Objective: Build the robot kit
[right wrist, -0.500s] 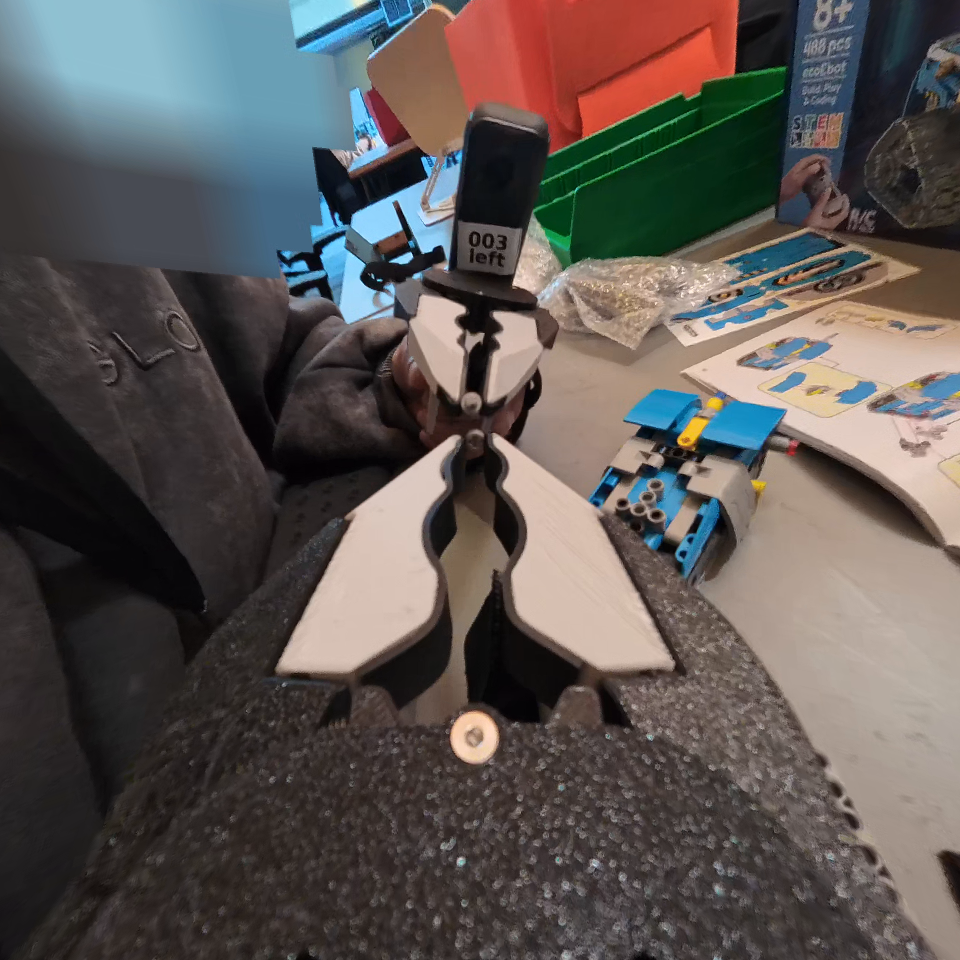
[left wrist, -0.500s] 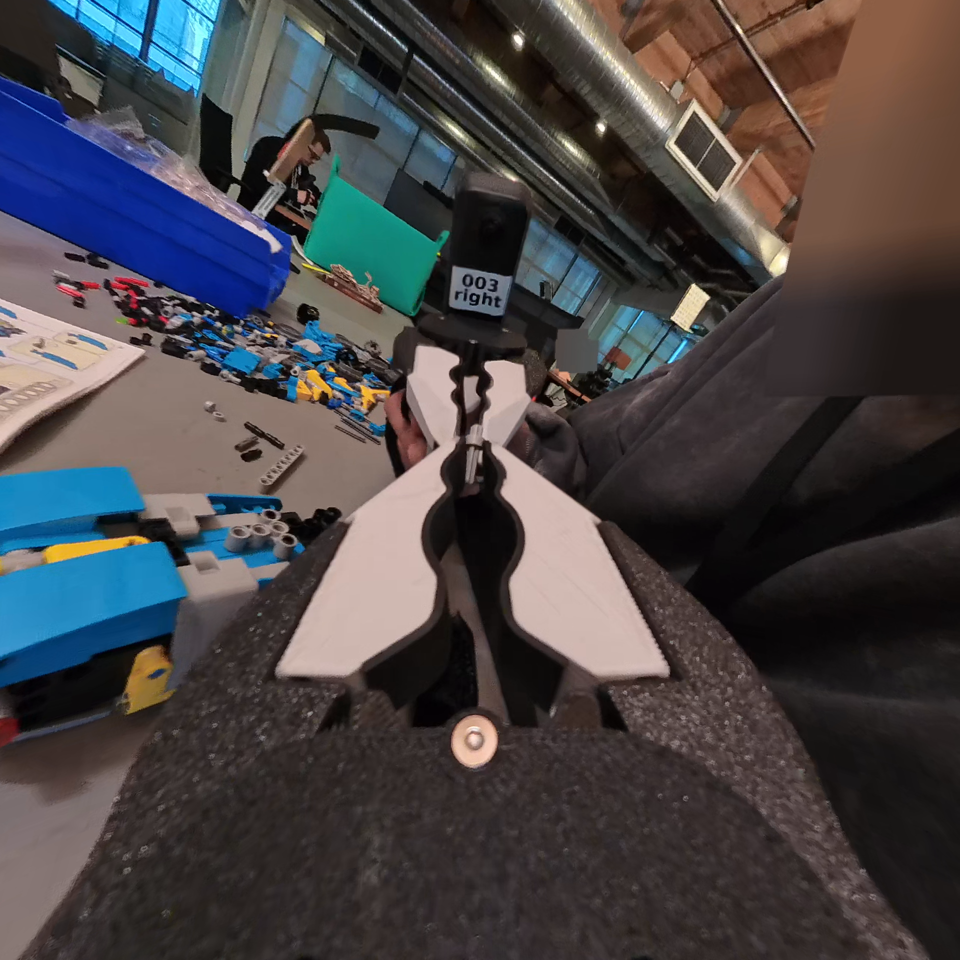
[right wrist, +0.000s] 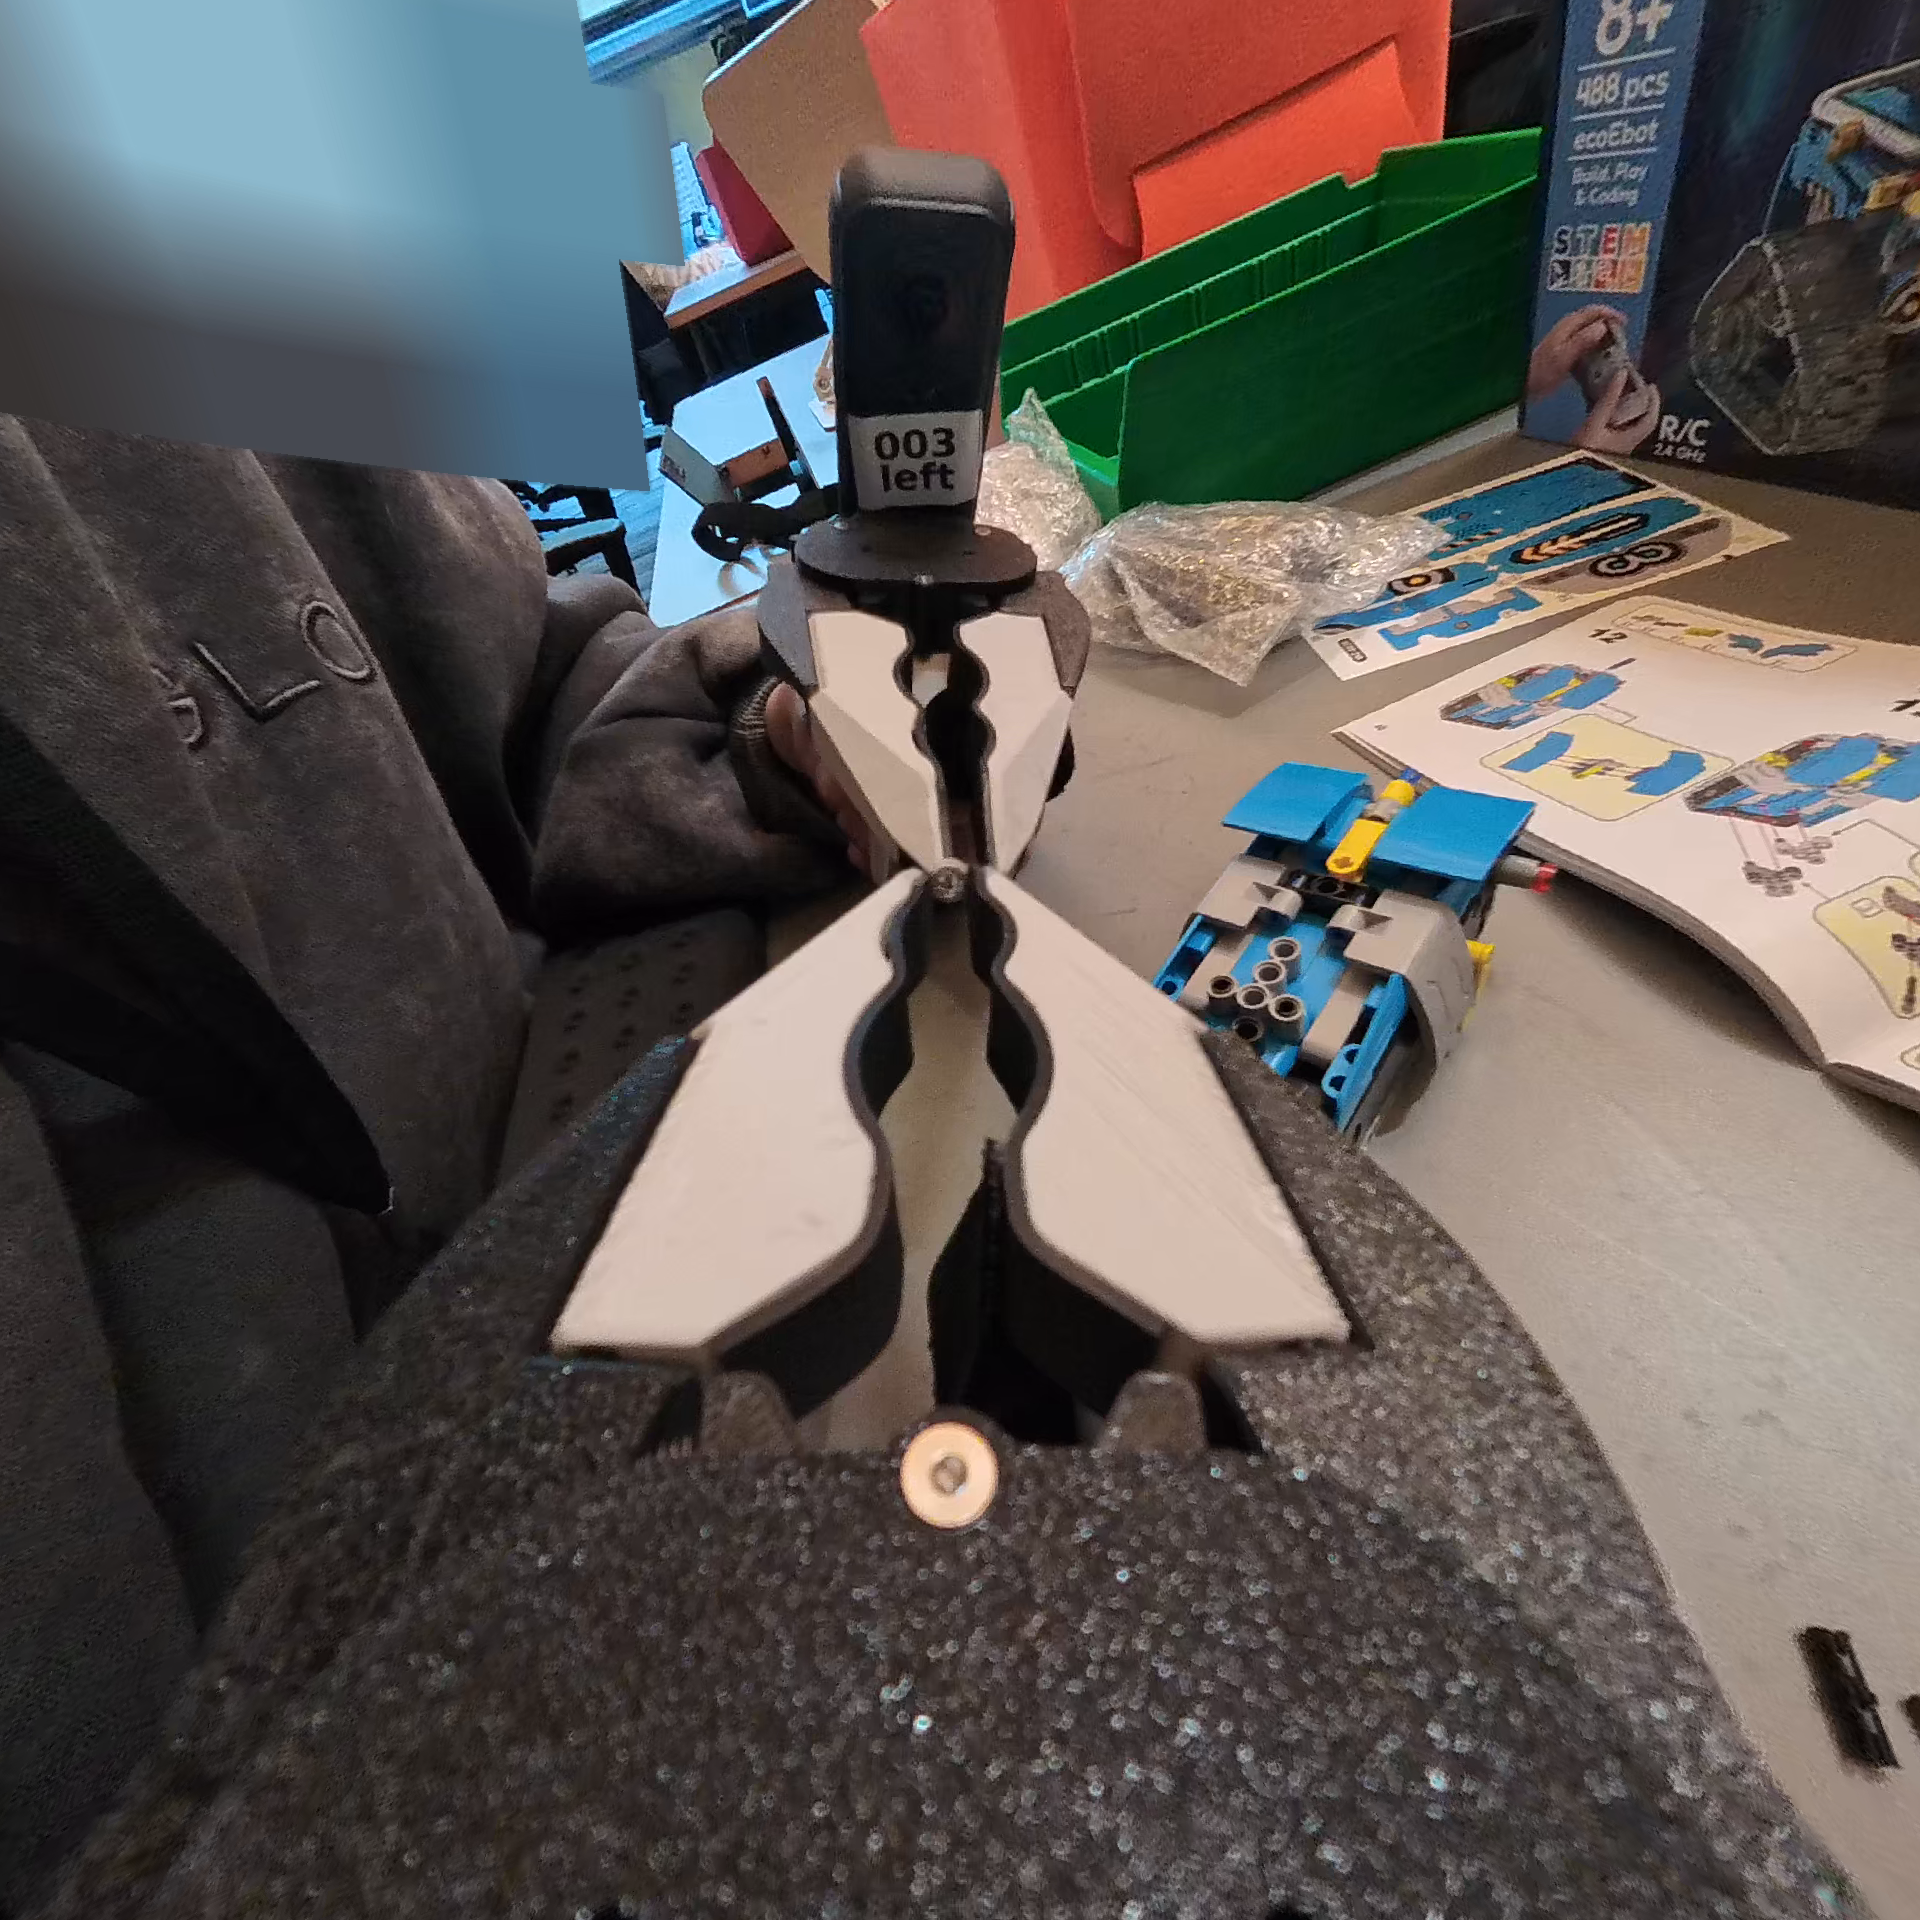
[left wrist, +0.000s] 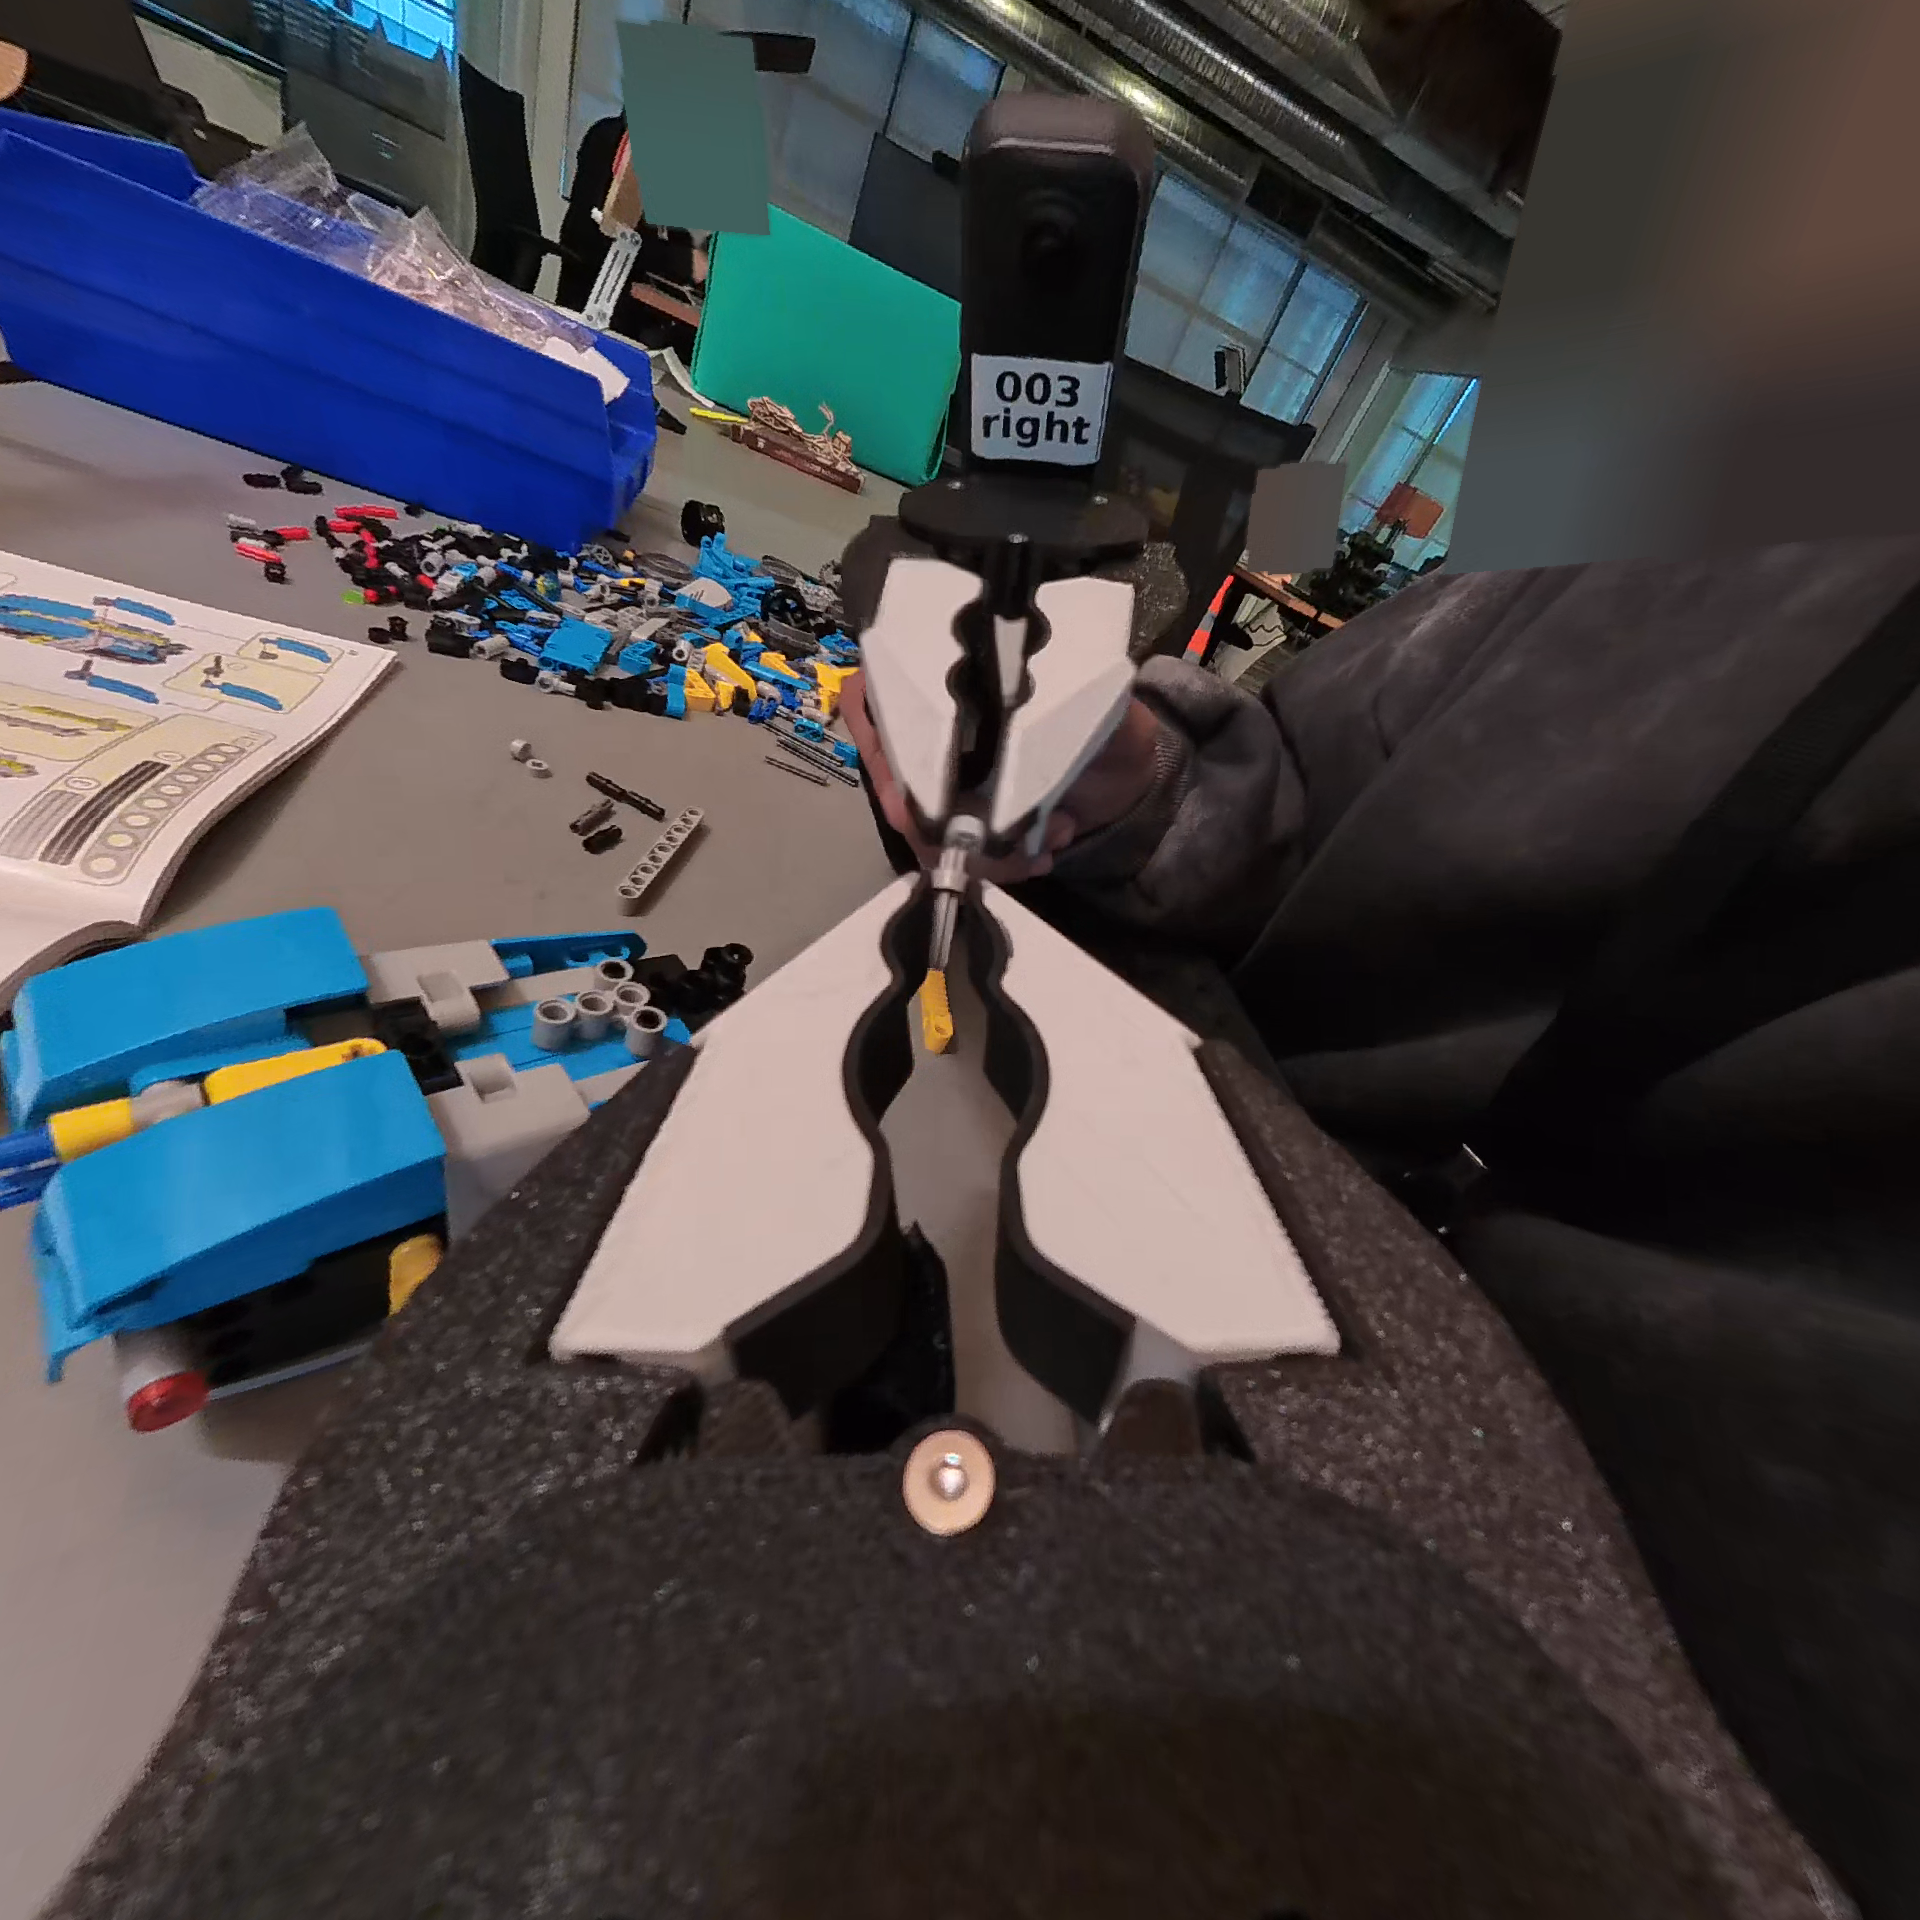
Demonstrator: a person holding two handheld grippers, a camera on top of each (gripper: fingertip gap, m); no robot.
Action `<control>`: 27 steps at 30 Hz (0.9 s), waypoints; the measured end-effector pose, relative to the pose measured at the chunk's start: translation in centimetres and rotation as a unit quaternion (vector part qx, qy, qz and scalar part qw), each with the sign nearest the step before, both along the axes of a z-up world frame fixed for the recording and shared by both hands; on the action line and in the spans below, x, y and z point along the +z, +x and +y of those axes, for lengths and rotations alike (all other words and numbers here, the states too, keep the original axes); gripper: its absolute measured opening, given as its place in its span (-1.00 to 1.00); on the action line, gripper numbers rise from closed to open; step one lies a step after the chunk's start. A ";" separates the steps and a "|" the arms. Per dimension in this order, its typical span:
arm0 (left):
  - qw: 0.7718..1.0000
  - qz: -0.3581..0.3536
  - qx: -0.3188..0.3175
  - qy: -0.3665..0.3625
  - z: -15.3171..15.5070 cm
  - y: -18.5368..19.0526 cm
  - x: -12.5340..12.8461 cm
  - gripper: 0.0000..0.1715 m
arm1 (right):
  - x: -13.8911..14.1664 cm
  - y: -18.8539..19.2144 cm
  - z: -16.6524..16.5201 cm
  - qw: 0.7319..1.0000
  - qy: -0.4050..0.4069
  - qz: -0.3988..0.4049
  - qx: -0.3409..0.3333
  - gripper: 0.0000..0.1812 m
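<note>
A blue bin (left wrist: pixel 312 343) on the tabletop (left wrist: pixel 416 831) holds crumpled clear bags (left wrist: pixel 416 249); a green bin's (right wrist: pixel 1299 353) contents are hidden. The left tongs (left wrist: pixel 940 894) are clenched on a metal rod (left wrist: pixel 951 883) with a yellow piece (left wrist: pixel 935 1013) at its near end. Its long axis runs along the fingers, pointing at the right tongs (right wrist: pixel 945 883), which close tip to tip on the far end. A blue model (right wrist: pixel 1340 935) sits beside them; its underside is hidden.

Left hand-held gripper (left wrist: pixel 943 904) tight around metal shaft (left wrist: pixel 948 894) with yellow end.
</note>
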State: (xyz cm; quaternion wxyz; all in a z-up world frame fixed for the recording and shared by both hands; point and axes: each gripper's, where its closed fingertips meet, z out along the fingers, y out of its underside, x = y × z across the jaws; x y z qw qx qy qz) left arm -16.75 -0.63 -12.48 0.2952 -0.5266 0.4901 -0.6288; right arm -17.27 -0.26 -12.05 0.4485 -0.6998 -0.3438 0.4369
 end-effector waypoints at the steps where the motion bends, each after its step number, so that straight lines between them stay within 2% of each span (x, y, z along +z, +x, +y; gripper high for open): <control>1: 1.000 0.000 -0.002 0.001 -0.1 0.0 0.0 -0.94 | 0.0 0.2 0.2 1.000 0.004 -0.004 -0.008 -0.93; 11: 1.000 0.018 -0.003 0.021 -0.4 0.1 -0.6 -0.95 | -0.8 0.1 0.0 1.000 0.003 -0.026 0.001 -0.93; 15: 0.996 0.055 0.000 0.067 -0.6 0.2 -1.8 -0.94 | -1.9 0.2 -0.3 0.998 0.005 -0.067 0.006 -0.93; 20: 0.981 0.130 -0.008 0.147 -1.5 0.1 -4.4 -0.94 | -4.5 0.1 -1.3 0.991 -0.022 -0.130 0.029 -0.93; 27: 0.983 0.132 -0.012 0.124 -1.5 0.2 -4.4 -0.95 | -4.5 0.0 -1.2 0.993 -0.043 -0.107 0.038 -0.93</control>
